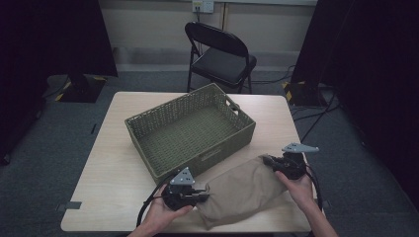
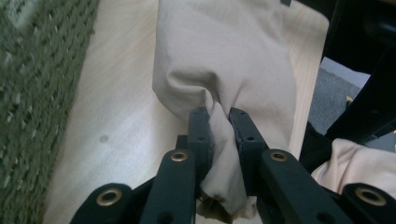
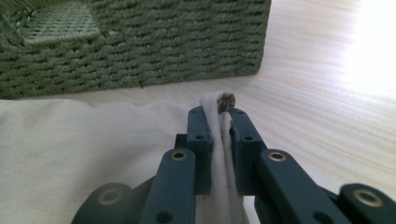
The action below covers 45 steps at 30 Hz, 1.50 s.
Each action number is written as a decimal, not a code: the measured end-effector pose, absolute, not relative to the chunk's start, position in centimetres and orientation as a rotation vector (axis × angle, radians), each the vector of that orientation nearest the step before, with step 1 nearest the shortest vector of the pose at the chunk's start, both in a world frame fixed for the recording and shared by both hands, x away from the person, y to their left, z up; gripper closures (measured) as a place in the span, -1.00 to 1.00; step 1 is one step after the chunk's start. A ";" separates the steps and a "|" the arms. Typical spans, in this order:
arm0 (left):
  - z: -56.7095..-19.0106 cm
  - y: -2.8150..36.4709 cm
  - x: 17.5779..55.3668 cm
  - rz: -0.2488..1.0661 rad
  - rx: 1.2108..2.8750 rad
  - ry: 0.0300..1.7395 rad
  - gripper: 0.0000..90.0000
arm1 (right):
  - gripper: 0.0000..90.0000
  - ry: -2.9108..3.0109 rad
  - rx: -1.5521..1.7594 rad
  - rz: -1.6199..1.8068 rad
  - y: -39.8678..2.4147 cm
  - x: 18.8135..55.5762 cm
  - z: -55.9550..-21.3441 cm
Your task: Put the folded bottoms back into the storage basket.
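A beige cloth point(image 1: 242, 190) lies folded on the near right of the wooden table point(image 1: 113, 163), in front of an empty green woven basket point(image 1: 190, 131). My left gripper point(image 1: 205, 193) is shut on the cloth's near-left end, and a pinched fold of cloth point(image 2: 219, 135) stands between its jaws. My right gripper point(image 1: 267, 160) is shut on the far-right end, with a thin edge of cloth point(image 3: 219, 121) squeezed between its pads. The cloth stretches between the two grippers.
The basket point(image 3: 135, 46) stands just beyond the right gripper, its handle hole facing it. A black folding chair point(image 1: 220, 54) stands behind the table. The table's right edge point(image 2: 308, 93) runs close to the cloth.
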<state>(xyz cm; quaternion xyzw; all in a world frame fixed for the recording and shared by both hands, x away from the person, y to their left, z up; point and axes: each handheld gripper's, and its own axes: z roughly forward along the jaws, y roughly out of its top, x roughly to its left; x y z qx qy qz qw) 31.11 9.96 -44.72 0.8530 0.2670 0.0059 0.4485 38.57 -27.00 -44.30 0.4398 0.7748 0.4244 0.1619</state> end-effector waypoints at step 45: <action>-39.1 11.1 30.8 0.090 1.973 0.622 0.80 | 0.82 2.072 1.155 1.348 -26.8 38.2 -38.0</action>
